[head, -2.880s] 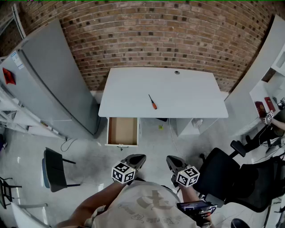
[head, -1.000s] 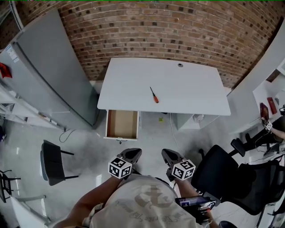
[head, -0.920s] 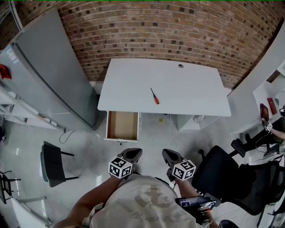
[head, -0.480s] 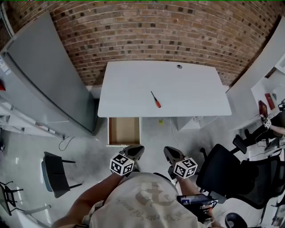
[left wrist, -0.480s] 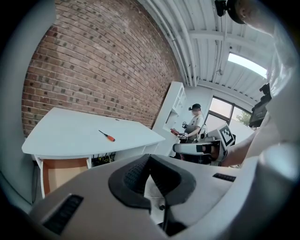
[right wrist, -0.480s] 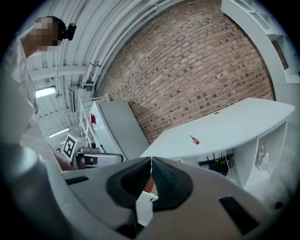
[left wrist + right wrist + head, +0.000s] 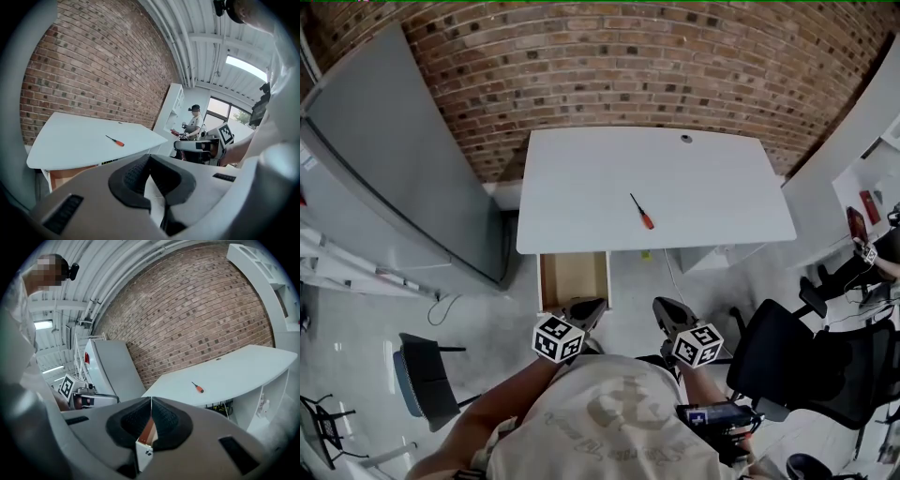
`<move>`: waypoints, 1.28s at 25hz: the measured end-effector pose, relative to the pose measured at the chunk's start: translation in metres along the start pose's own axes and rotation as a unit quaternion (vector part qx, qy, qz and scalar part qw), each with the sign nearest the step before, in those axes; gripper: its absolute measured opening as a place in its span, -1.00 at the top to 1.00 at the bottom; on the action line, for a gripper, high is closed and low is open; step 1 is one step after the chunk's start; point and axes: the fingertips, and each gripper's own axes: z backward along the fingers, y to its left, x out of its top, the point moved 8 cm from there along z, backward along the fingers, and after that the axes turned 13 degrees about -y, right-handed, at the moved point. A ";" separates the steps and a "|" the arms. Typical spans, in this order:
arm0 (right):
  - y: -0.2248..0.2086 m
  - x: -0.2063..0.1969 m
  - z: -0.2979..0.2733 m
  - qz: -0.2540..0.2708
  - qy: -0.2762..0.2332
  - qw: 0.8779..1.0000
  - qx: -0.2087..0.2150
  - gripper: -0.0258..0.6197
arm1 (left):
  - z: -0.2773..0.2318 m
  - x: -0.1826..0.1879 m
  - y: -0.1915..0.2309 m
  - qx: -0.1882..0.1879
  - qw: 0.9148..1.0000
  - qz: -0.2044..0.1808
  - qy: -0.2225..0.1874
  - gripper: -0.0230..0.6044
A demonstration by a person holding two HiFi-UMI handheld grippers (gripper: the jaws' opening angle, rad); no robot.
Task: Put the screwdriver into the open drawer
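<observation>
Left tool and right tool are held side by side, a short gap apart, ahead of the torso. Both point forward and slightly below level.

Left tool: jaws closed tip to tip, nothing between them.

Right tool: jaws closed tip to tip, nothing between them.

The left marker cube and right marker cube sit directly behind their respective jaws. The left forearm extends rearward from the left tool, bare.
</observation>
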 end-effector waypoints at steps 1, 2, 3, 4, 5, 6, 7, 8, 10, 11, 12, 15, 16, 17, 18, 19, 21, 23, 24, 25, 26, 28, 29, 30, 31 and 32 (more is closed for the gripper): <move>0.000 0.000 -0.003 -0.001 -0.001 1.000 -0.005 0.85 | 0.000 0.000 0.003 -0.003 1.000 -0.003 0.002 0.86; 0.000 0.000 -0.006 -0.003 -0.002 1.000 -0.011 0.85 | 0.001 -0.001 0.005 -0.007 1.000 -0.005 0.004 0.86; -0.001 -0.001 -0.007 -0.006 -0.002 1.000 -0.016 0.85 | 0.001 -0.001 0.006 -0.010 1.000 -0.005 0.005 0.86; -0.001 -0.001 -0.009 -0.007 -0.002 1.000 -0.020 0.85 | 0.002 -0.002 0.008 -0.013 1.000 -0.002 0.006 0.86; -0.001 -0.001 -0.011 -0.007 -0.002 1.000 -0.023 0.85 | 0.002 -0.001 0.010 -0.015 1.000 0.001 0.006 0.86; 0.000 0.000 -0.014 -0.006 -0.001 1.000 -0.025 0.85 | 0.003 0.000 0.012 -0.016 1.000 0.003 0.005 0.86; 0.000 0.002 -0.018 -0.005 -0.001 1.000 -0.026 0.85 | 0.004 0.002 0.016 -0.015 1.000 0.005 0.003 0.86; 0.001 0.003 -0.022 -0.004 -0.001 1.000 -0.026 0.85 | 0.006 0.004 0.020 -0.012 1.000 0.007 0.001 0.86; 0.003 0.006 -0.029 -0.003 0.001 1.000 -0.026 0.85 | 0.011 0.007 0.027 -0.005 1.000 0.011 -0.005 0.86; 0.003 0.007 -0.033 -0.002 0.001 1.000 -0.025 0.85 | 0.014 0.009 0.031 -0.002 1.000 0.012 -0.009 0.86; 0.004 0.008 -0.036 -0.001 0.002 1.000 -0.025 0.85 | 0.016 0.010 0.034 0.002 1.000 0.012 -0.012 0.86; 0.003 0.011 -0.046 0.005 0.002 0.999 -0.033 0.85 | 0.020 0.013 0.045 0.010 1.000 0.014 -0.020 0.86; 0.004 0.011 -0.048 0.005 0.001 0.999 -0.038 0.85 | 0.022 0.013 0.048 0.012 1.000 0.015 -0.021 0.86; 0.004 0.011 -0.050 0.003 0.000 0.999 -0.043 0.85 | 0.024 0.013 0.050 0.012 1.000 0.016 -0.022 0.86; 0.005 0.010 -0.051 0.001 0.000 0.999 -0.047 0.85 | 0.027 0.014 0.051 0.012 1.000 0.016 -0.022 0.86; 0.006 0.009 -0.052 -0.001 0.001 0.999 -0.051 0.85 | 0.028 0.014 0.052 0.012 1.000 0.017 -0.022 0.86; 0.006 0.006 -0.053 -0.004 0.003 0.998 -0.055 0.85 | 0.031 0.015 0.055 0.012 1.000 0.015 -0.023 0.86; 0.006 0.004 -0.055 -0.007 0.003 0.998 -0.056 0.85 | 0.033 0.018 0.058 0.014 0.999 0.014 -0.026 0.86; 0.006 0.004 -0.057 -0.008 0.003 0.998 -0.056 0.85 | 0.035 0.019 0.061 0.017 0.999 0.014 -0.028 0.86; 0.007 0.003 -0.060 -0.008 0.004 0.998 -0.055 0.85 | 0.037 0.020 0.064 0.021 0.999 0.015 -0.030 0.86; 0.008 0.003 -0.063 -0.007 0.005 0.999 -0.054 0.85 | 0.039 0.021 0.067 0.025 0.999 0.015 -0.031 0.86; 0.010 0.003 -0.069 -0.006 0.008 0.999 -0.050 0.85 | 0.043 0.022 0.071 0.033 0.999 0.016 -0.032 0.86; 0.011 0.003 -0.071 -0.005 0.010 0.999 -0.048 0.85 | 0.043 0.022 0.072 0.036 0.999 0.016 -0.031 0.86; 0.011 0.003 -0.074 -0.005 0.012 0.999 -0.047 0.85 | 0.044 0.022 0.073 0.037 0.999 0.017 -0.031 0.86; 0.011 0.002 -0.076 -0.004 0.015 0.999 -0.045 0.85 | 0.044 0.021 0.074 0.038 0.999 0.018 -0.030 0.86; 0.011 0.000 -0.078 -0.003 0.019 0.999 -0.043 0.85 | 0.044 0.020 0.075 0.039 0.999 0.019 -0.029 0.86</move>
